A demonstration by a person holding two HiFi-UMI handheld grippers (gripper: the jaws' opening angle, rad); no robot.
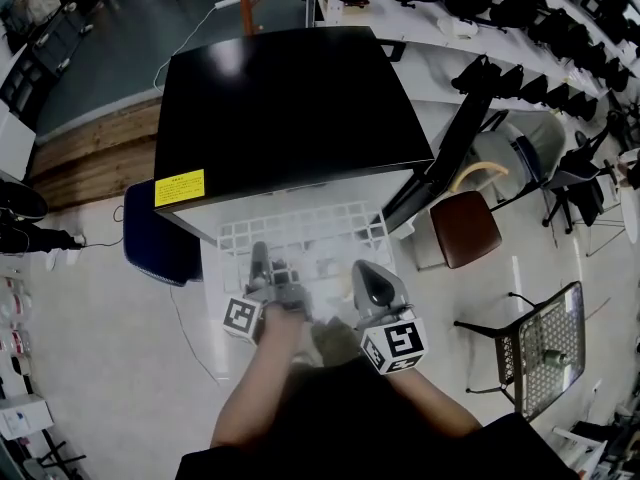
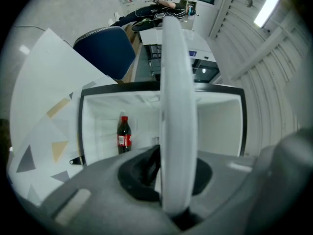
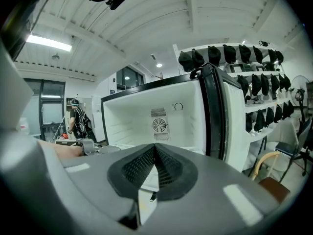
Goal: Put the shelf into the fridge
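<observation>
The white wire shelf (image 1: 300, 233) lies flat in front of the open black fridge (image 1: 290, 88), its far edge at the opening. My left gripper (image 1: 260, 260) is shut on the shelf's near edge at the left. In the left gripper view the shelf (image 2: 178, 82) runs as a broad white band up between the pads of my left gripper (image 2: 171, 168). My right gripper (image 1: 370, 273) holds the near edge at the right. In the right gripper view the jaws of my right gripper (image 3: 154, 148) meet at their tips, with a thin white sliver between them. The fridge's white inside (image 3: 156, 111) faces me.
A cola bottle (image 2: 123, 133) stands inside the fridge at the left. The fridge door (image 1: 455, 143) hangs open to the right. A brown chair (image 1: 463, 226) and a mesh chair (image 1: 545, 348) stand at the right, and a blue chair (image 1: 160, 243) stands at the left. Racks of black items (image 1: 520, 8) line the right wall.
</observation>
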